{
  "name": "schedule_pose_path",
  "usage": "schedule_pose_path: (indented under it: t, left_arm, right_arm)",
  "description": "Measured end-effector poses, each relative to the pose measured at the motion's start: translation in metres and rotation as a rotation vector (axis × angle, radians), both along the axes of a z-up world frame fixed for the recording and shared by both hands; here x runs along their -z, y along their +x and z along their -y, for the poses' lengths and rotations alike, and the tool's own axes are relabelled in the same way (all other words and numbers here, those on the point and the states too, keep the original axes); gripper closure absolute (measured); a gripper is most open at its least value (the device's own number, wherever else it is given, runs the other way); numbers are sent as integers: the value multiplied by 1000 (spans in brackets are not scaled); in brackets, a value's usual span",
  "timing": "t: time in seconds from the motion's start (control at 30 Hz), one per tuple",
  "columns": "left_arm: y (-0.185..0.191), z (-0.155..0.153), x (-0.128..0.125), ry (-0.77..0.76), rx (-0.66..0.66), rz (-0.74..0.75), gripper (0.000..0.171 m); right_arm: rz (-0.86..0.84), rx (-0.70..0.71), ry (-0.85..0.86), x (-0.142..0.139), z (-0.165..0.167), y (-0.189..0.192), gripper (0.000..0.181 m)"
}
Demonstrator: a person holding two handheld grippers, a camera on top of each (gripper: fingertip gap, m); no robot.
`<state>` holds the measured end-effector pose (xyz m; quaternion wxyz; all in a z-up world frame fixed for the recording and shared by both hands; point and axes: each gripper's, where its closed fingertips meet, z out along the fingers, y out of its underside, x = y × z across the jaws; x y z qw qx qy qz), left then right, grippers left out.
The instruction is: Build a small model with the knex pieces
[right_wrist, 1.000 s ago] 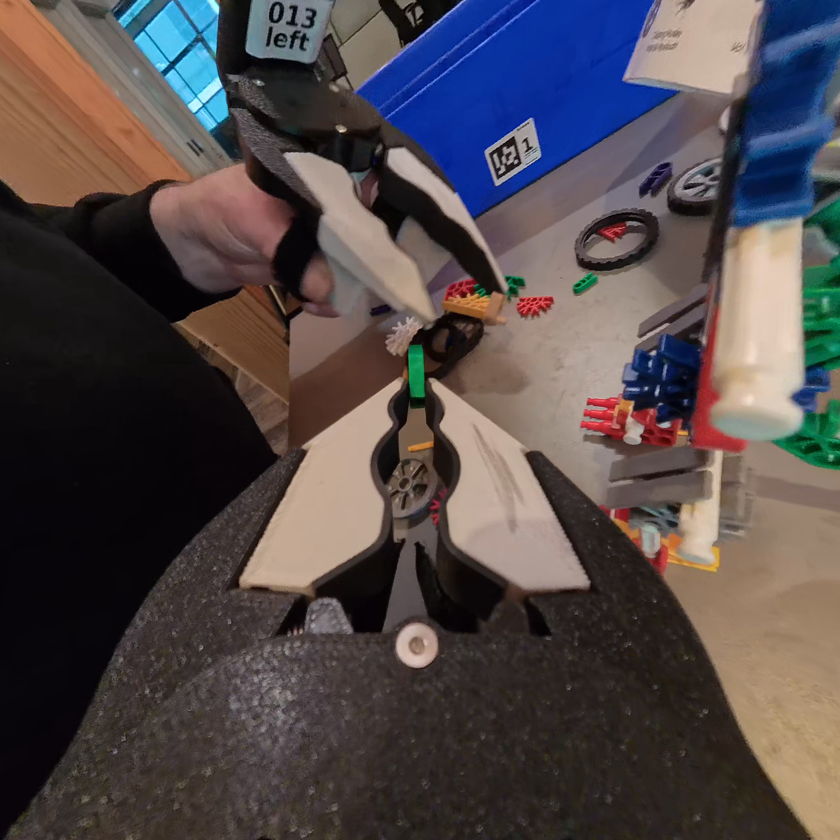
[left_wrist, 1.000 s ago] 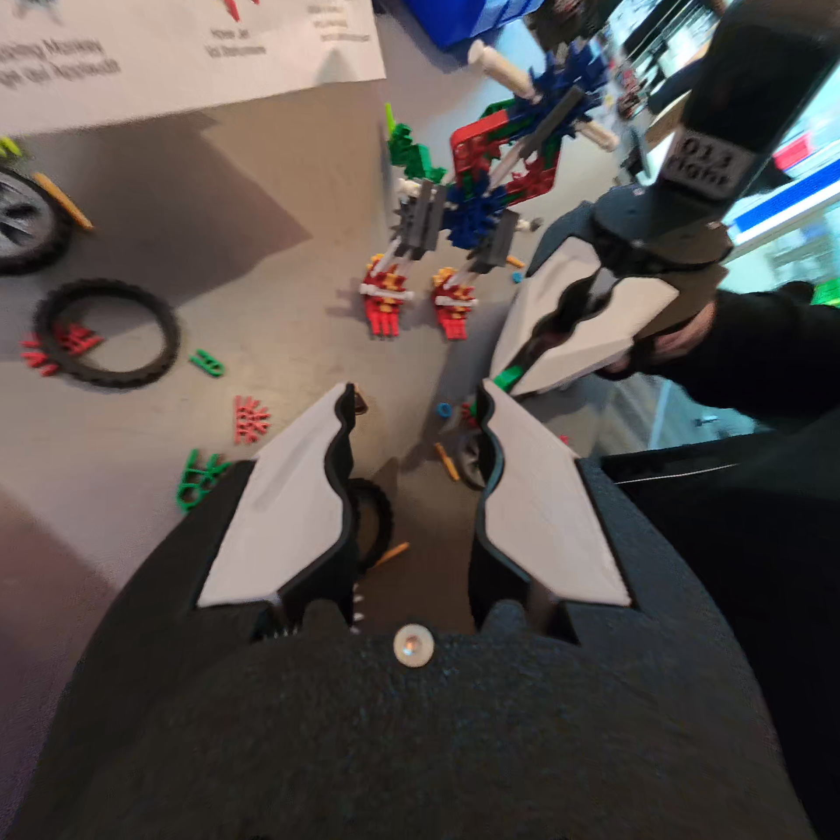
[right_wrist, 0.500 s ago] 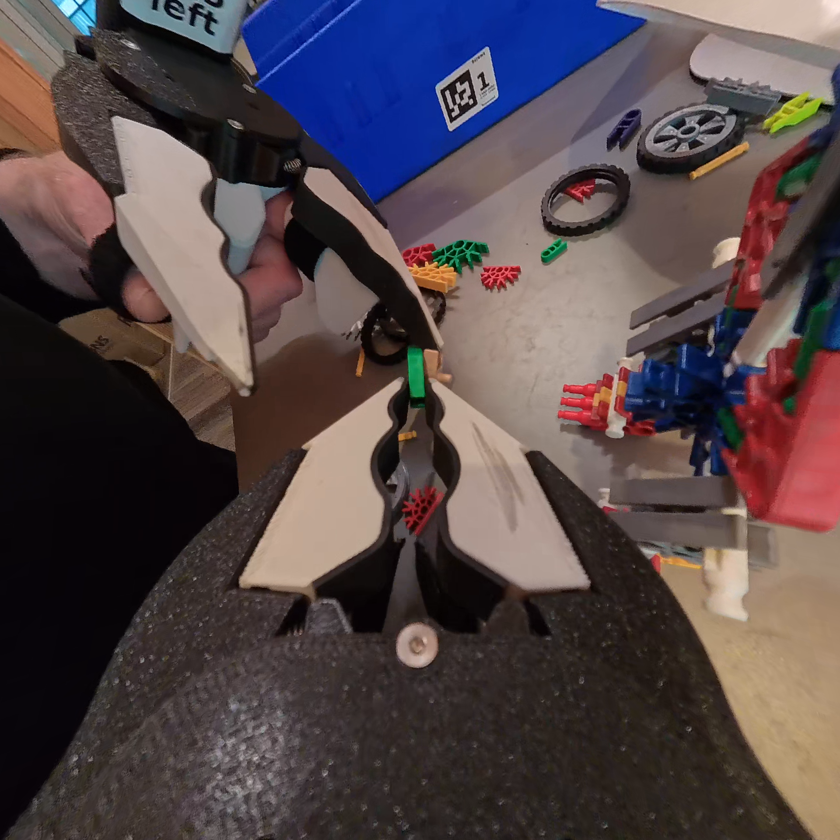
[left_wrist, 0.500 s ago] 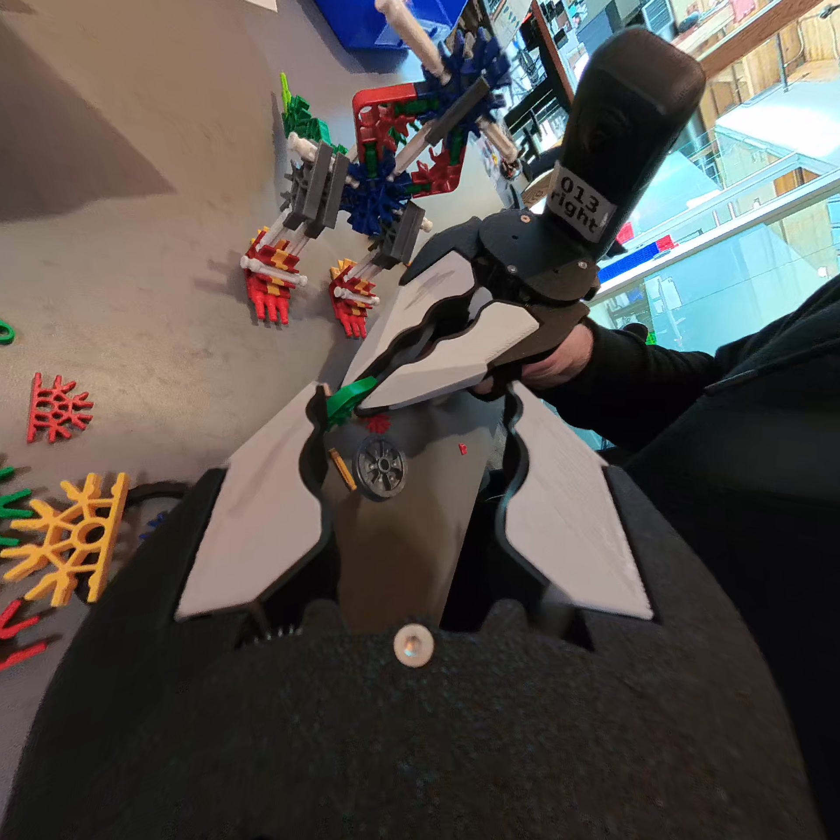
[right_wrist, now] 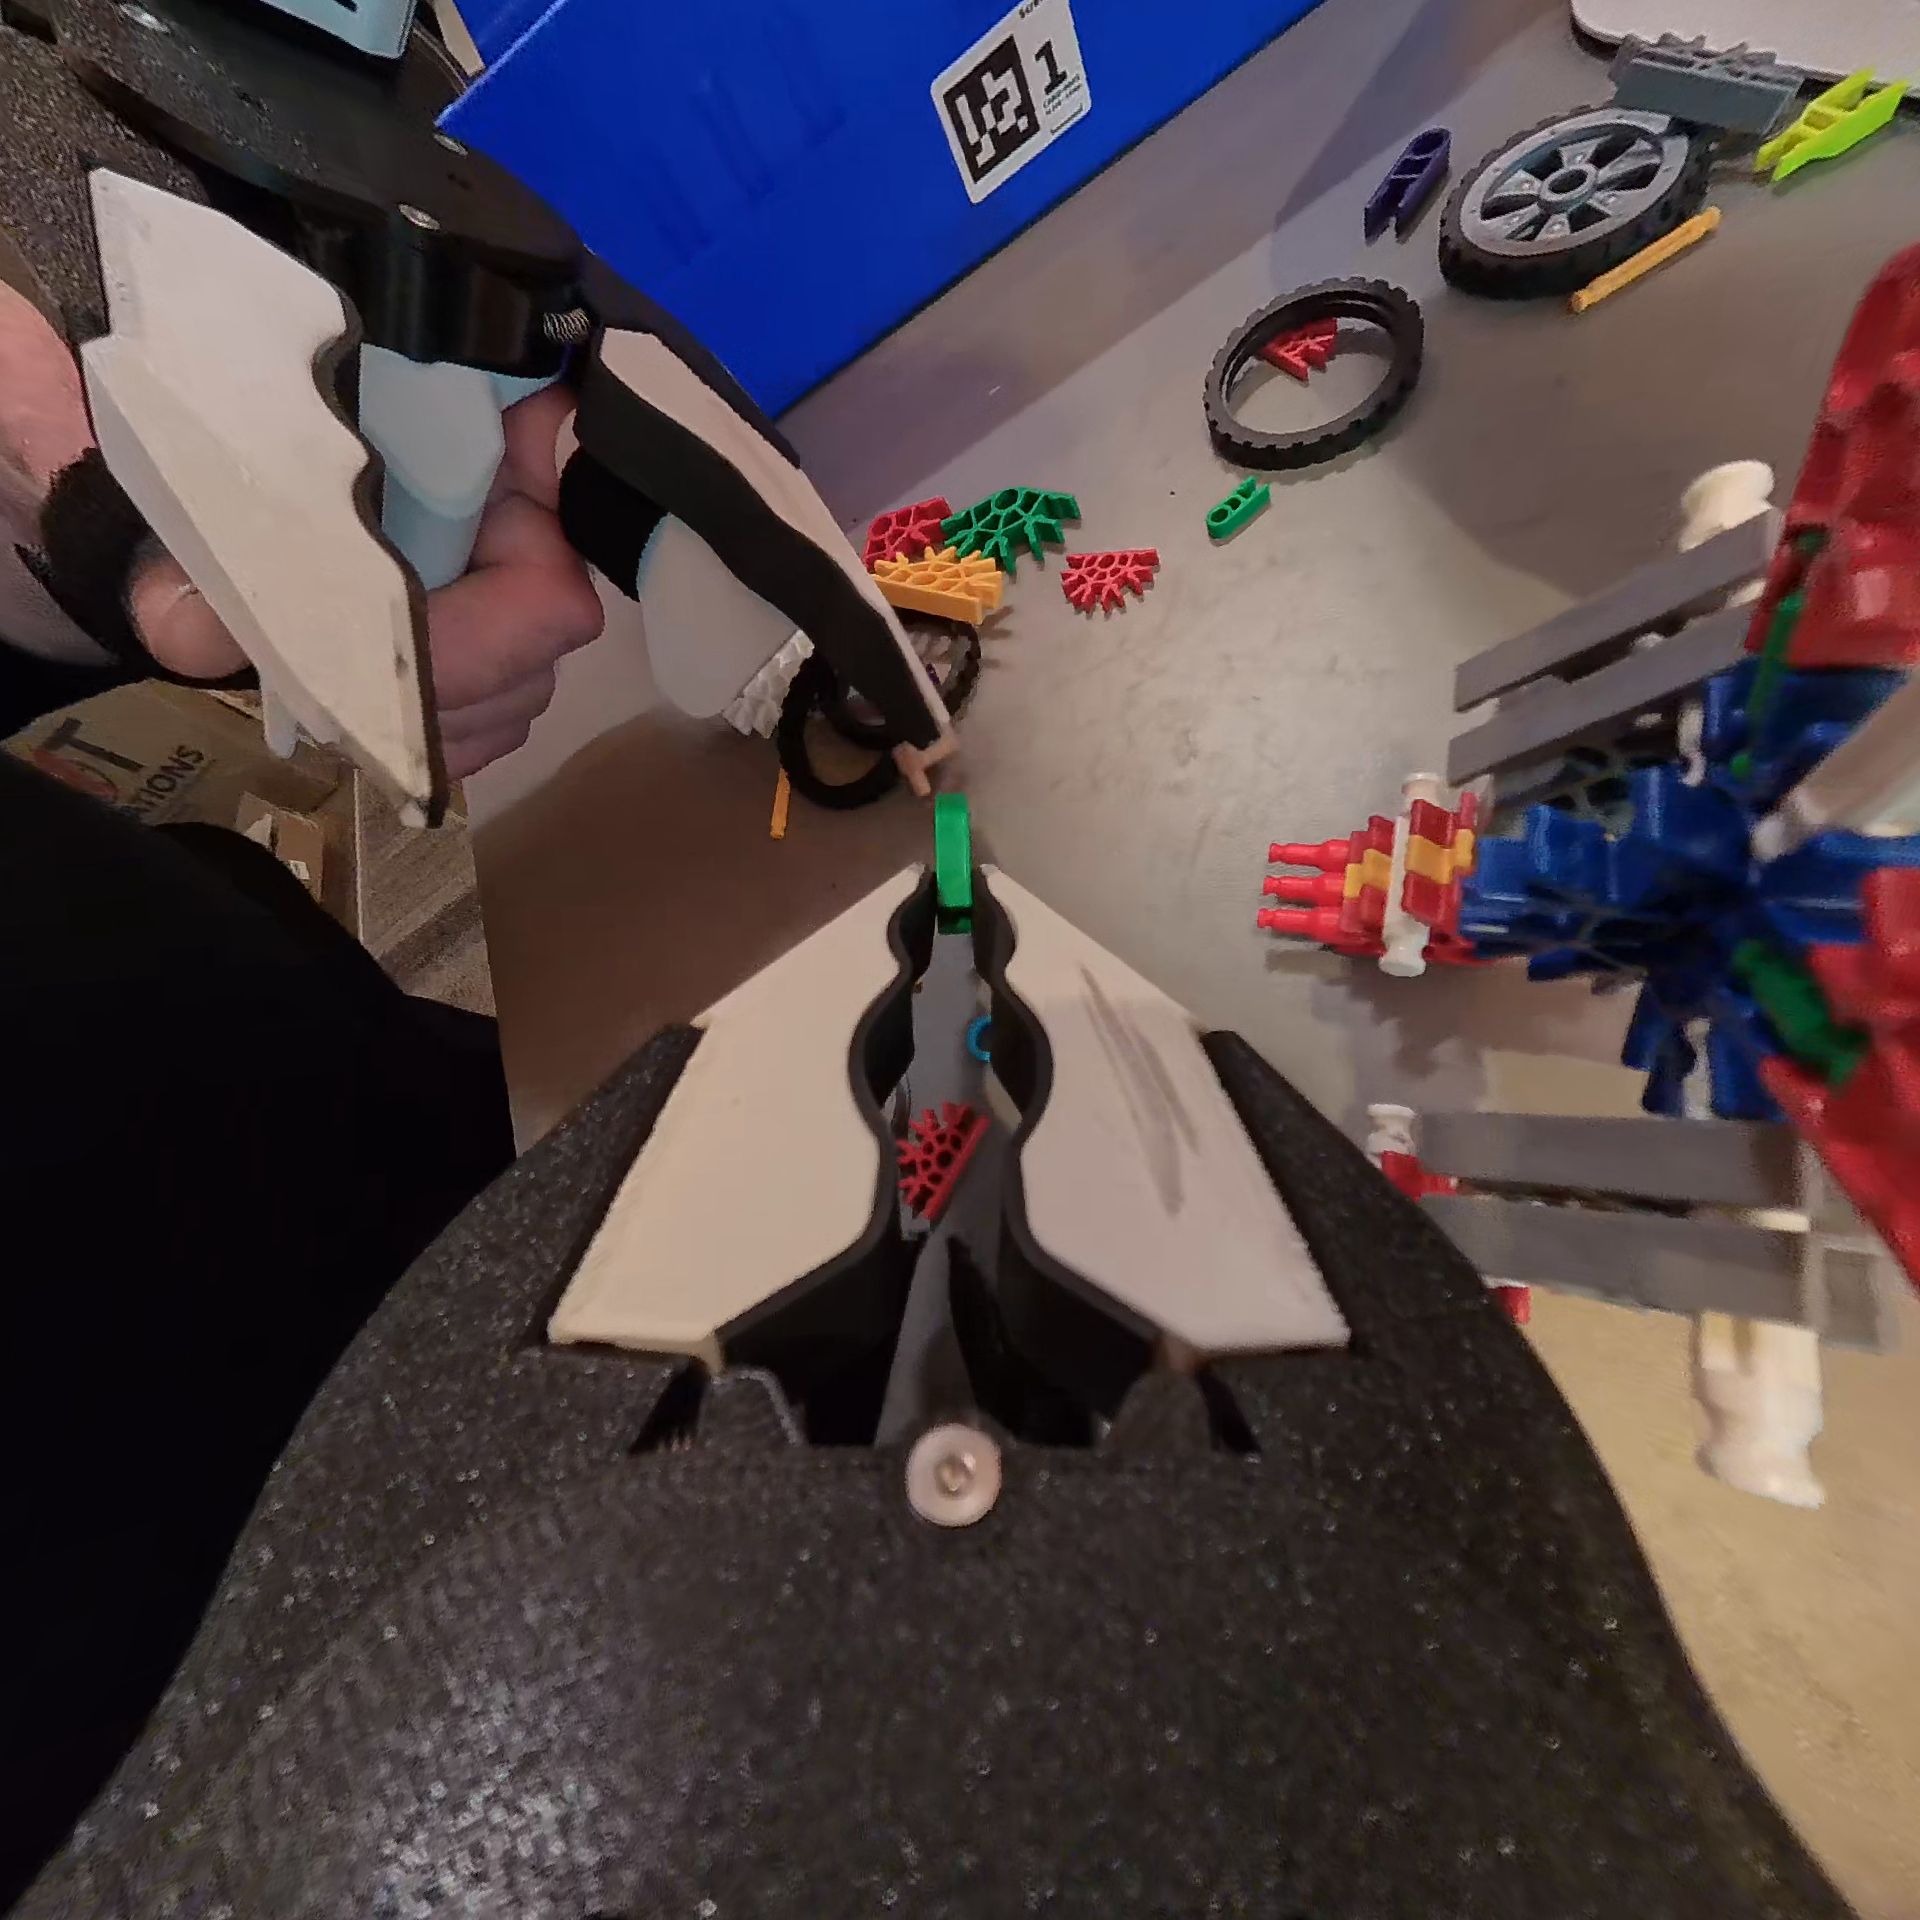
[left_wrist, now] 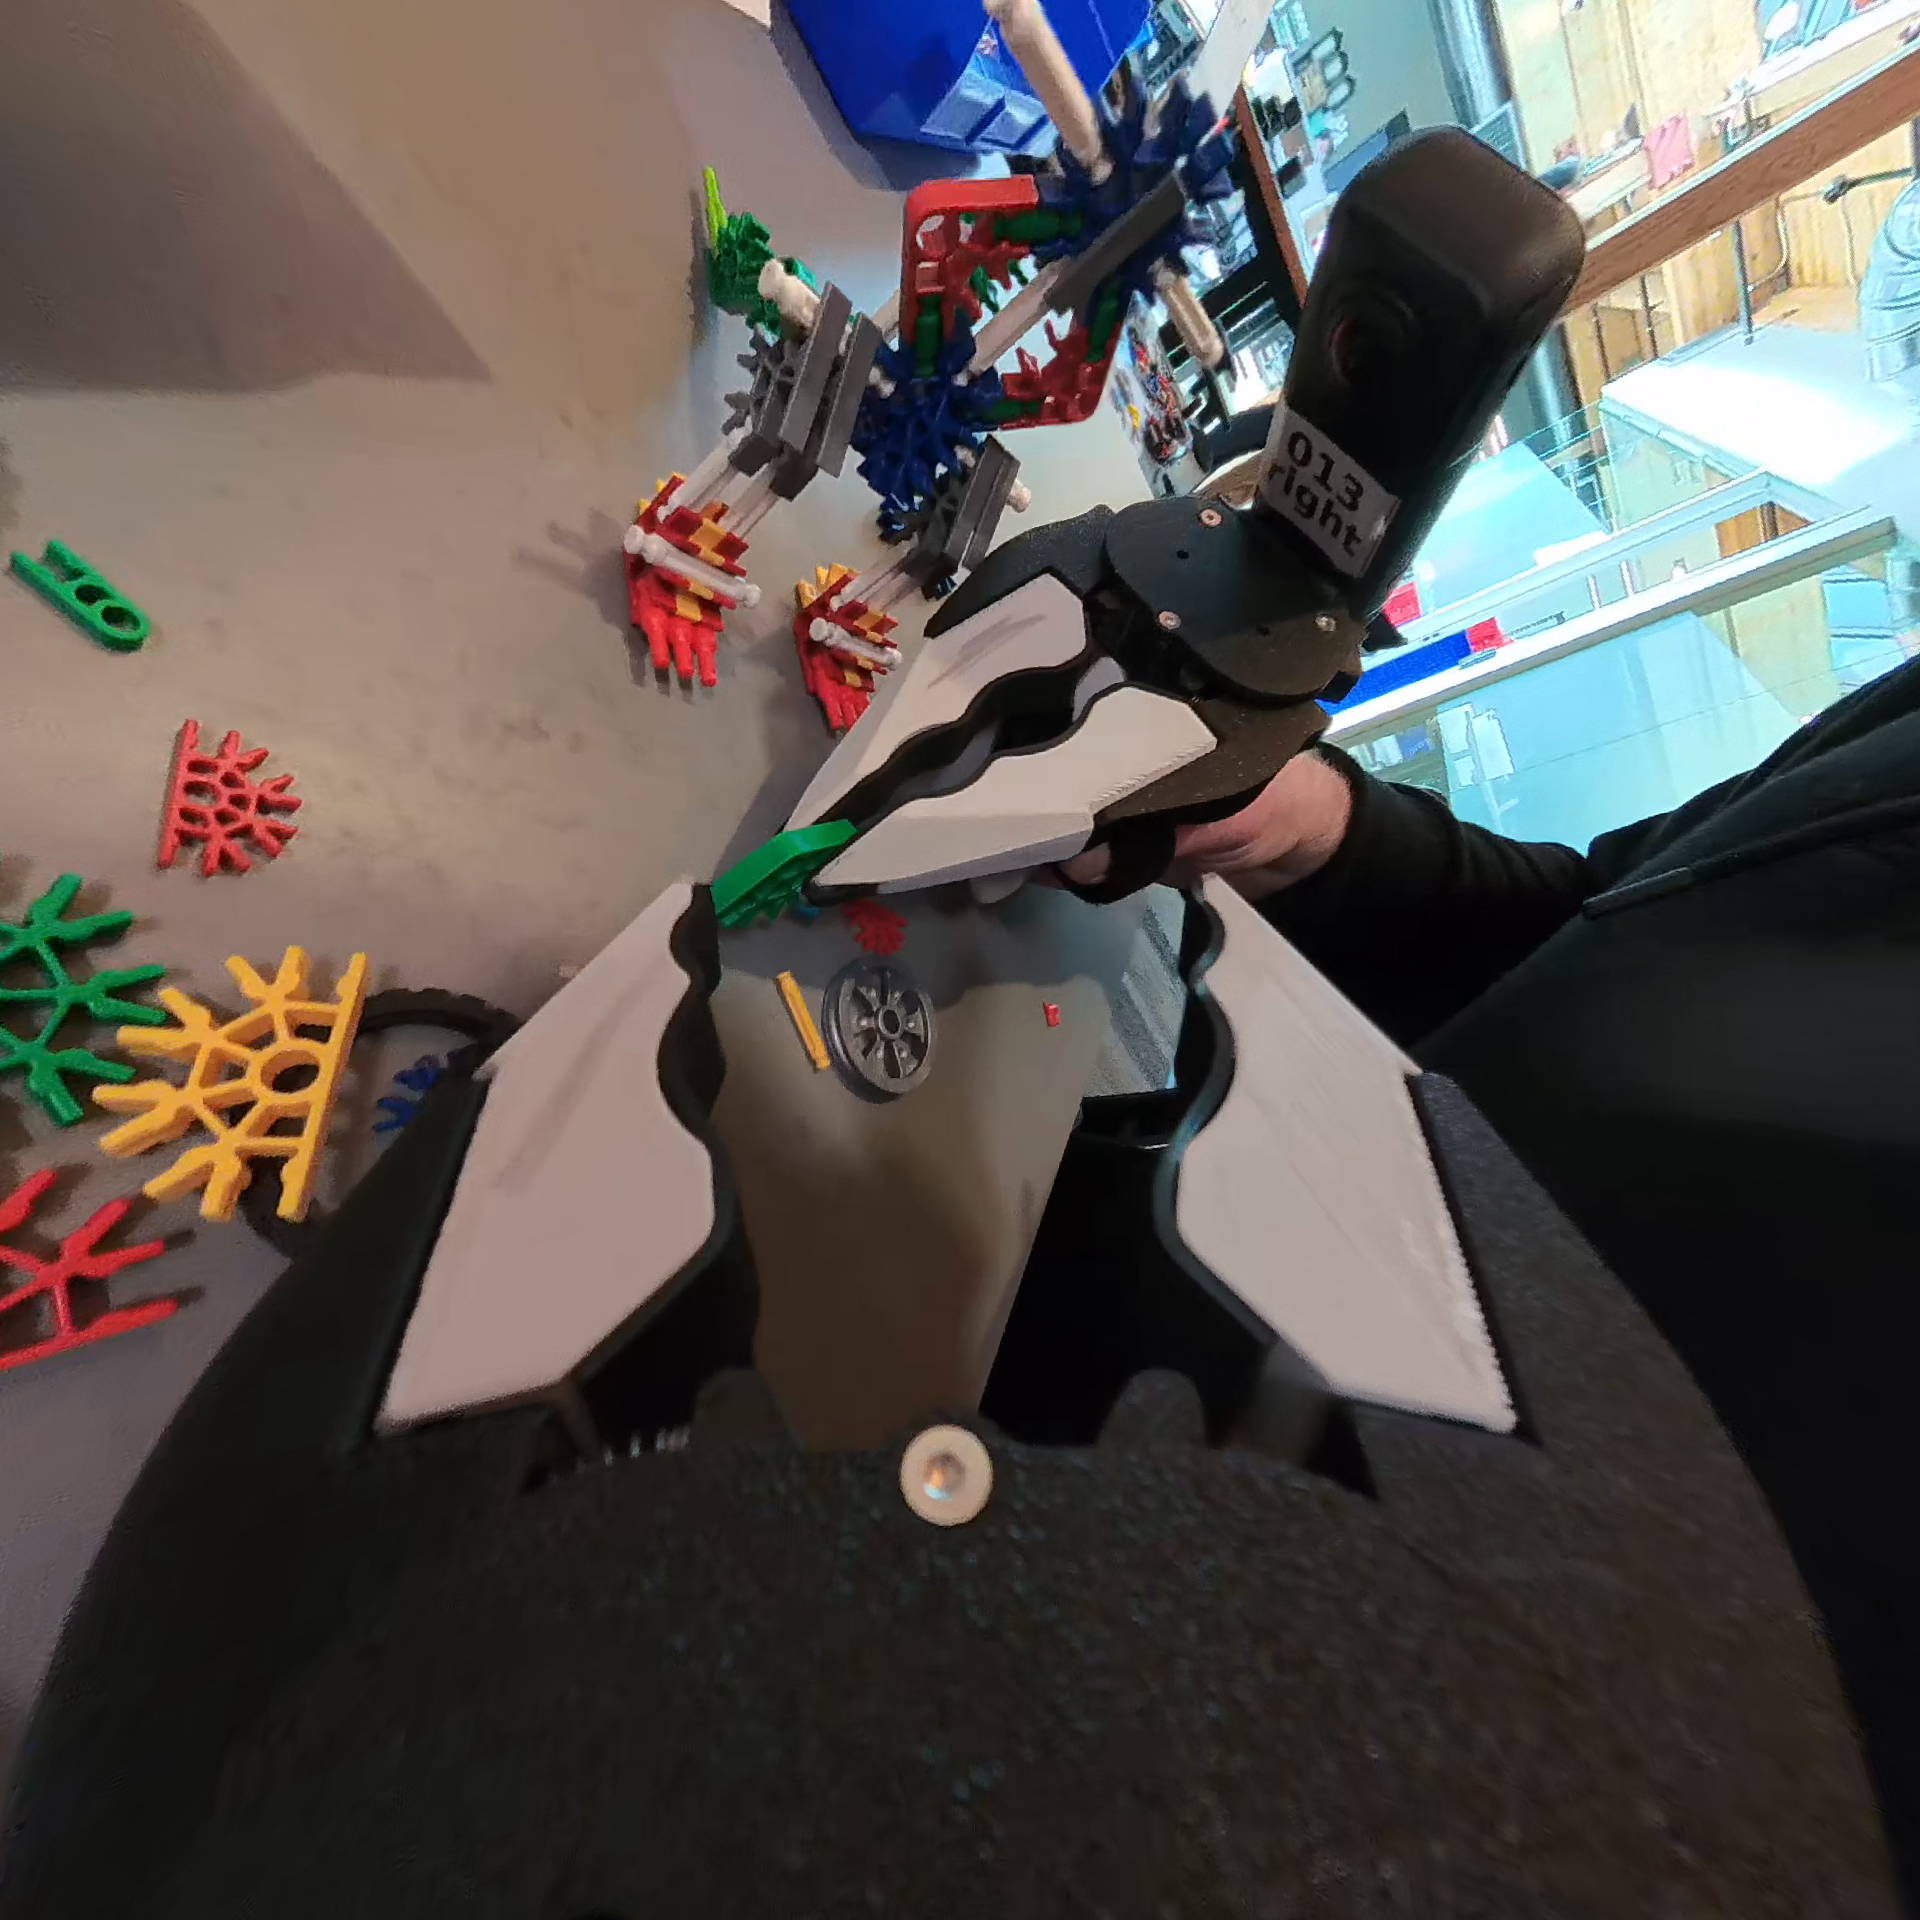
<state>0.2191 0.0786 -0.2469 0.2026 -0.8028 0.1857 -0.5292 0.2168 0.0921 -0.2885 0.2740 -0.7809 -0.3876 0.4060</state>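
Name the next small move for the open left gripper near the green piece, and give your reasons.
Probably ease the left gripper a little forward so its jaws bracket the green connector, then close. The right gripper is shut on that connector, whose free end sits beside the left gripper's one fingertip, not between the wide-open jaws.

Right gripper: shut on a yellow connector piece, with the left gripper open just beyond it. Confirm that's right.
One thing is wrong: the colour. The right gripper is shut on a green connector piece, not a yellow one, as the right wrist view shows. The yellow connector lies on the table. The left gripper is open just beyond it, as stated.
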Motion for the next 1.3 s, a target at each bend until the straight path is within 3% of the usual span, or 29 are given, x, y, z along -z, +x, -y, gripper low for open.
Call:
schedule_pose_path:
  t: [0.13, 0.2, 0.37, 0.47, 0.57, 0.77, 0.9, 0.97, 1.3]
  left_arm:
    - [-3, 1, -3, 35, 8, -23, 86]
    - [-5, 4, -9, 67, 31, -33, 96]
    - [-19, 9, -50, 223, 67, -28, 120]
    - [-45, 3, -81, 337, 53, -64, 129]
    - [-94, -19, -94, 418, -28, -202, 135]
    - [-234, -70, -69, 452, -248, -728, 143]
    - [-294, -78, -42, 411, -225, -1030, 139]
    - [-311, -77, -27, 359, -195, -1098, 130]
    - [-340, -80, 15, 226, -64, -1197, 127]
  right_arm:
    - [-9, 2, 5, -2, 0, 0, 175]
    - [-9, 2, 4, -1, 0, 0, 175]
    - [-17, -8, 13, -3, 2, 0, 175]
    - [-21, -12, 15, -4, 2, 0, 175]
    - [-21, -21, 15, -3, 4, 0, 175]
    - [-18, -28, 7, -2, 5, 0, 175]
    - [-20, -30, 4, -3, 5, 0, 175]
    - [-21, -28, 2, -3, 4, 0, 175]
    - [-14, -25, -7, -1, 4, 0, 175]
